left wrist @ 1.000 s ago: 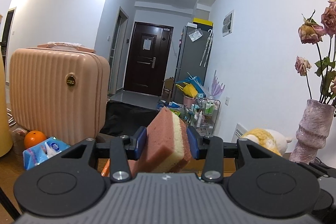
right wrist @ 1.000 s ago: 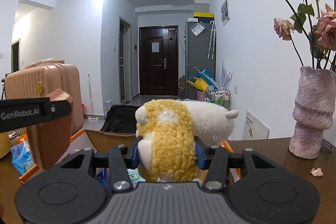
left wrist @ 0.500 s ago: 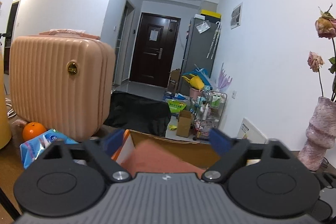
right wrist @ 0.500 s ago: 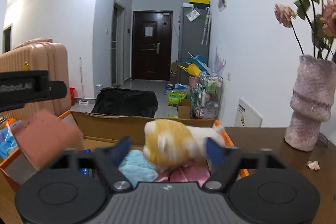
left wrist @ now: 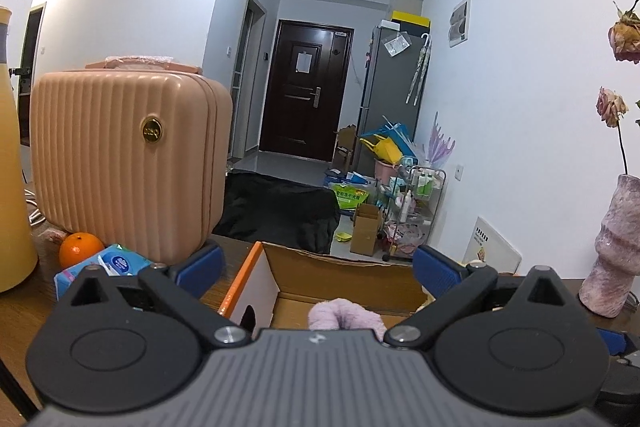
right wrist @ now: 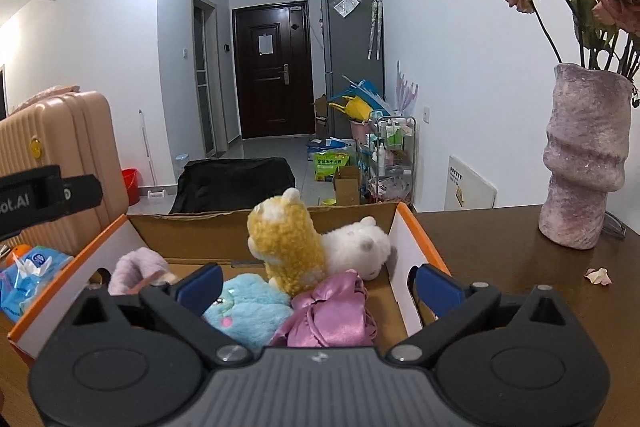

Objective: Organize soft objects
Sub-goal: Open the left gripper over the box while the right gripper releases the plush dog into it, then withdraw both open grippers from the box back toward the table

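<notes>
Both sets of jaws spread wide over the cardboard box (right wrist: 404,227), opening, nothing between them: left gripper (left wrist: 318,267) above the near-left corner, right gripper (right wrist: 318,281) over the middle. Inside, yellow-and-white plush toy (right wrist: 288,247) at 12 o'clock against the far wall, blue plush (right wrist: 248,303) and pink satin pouch (right wrist: 332,311) nearer. Bare counter (right wrist: 500,247) at 3 o'clock, up to the vase (right wrist: 584,159). At 9 o'clock, suitcase (left wrist: 124,163), orange (left wrist: 80,249), tissue pack (left wrist: 116,263) with unreadable print.
</notes>
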Available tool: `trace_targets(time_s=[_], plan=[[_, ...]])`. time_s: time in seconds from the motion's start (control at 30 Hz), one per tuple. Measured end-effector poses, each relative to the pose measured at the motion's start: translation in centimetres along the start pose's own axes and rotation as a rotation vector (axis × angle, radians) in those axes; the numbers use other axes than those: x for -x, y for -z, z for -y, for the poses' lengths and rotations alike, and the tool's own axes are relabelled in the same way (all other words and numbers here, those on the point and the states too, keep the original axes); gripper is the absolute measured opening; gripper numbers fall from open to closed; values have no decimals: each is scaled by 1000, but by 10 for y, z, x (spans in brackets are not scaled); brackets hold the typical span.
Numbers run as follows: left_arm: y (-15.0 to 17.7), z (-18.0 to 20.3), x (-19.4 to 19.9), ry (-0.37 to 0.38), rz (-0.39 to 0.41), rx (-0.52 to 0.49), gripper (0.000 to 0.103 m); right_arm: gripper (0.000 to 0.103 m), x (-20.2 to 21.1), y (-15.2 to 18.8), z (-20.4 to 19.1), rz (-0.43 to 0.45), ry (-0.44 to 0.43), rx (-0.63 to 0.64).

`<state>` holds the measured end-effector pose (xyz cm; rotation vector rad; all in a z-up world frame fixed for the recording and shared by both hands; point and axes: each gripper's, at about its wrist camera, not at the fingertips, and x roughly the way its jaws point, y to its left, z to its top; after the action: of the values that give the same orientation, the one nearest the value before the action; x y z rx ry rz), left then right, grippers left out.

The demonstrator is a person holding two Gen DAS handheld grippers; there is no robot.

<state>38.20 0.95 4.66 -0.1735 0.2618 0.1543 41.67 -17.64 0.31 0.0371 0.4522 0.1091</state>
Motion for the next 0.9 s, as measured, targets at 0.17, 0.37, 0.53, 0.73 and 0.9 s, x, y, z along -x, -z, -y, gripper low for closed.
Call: trace_targets(time_s=[0.17,0.37,0.53,0.73,0.9], plan=[[-3,0,13,3,13,-6,103,103,10,-3,1,3,-1,0],[-6,-8,33,-1,24,-10,103,103,30,-3,5,25,-19,5],[-6,-17,49,-5,23,-10,103,103,54,-2,9,52,-35,12],[-2,-24,68,-5,20,-23,103,103,79,2,15,77,-52,21],[4,-30,80,-5,10,-45,103,103,99,8,18,96,-55,41]])
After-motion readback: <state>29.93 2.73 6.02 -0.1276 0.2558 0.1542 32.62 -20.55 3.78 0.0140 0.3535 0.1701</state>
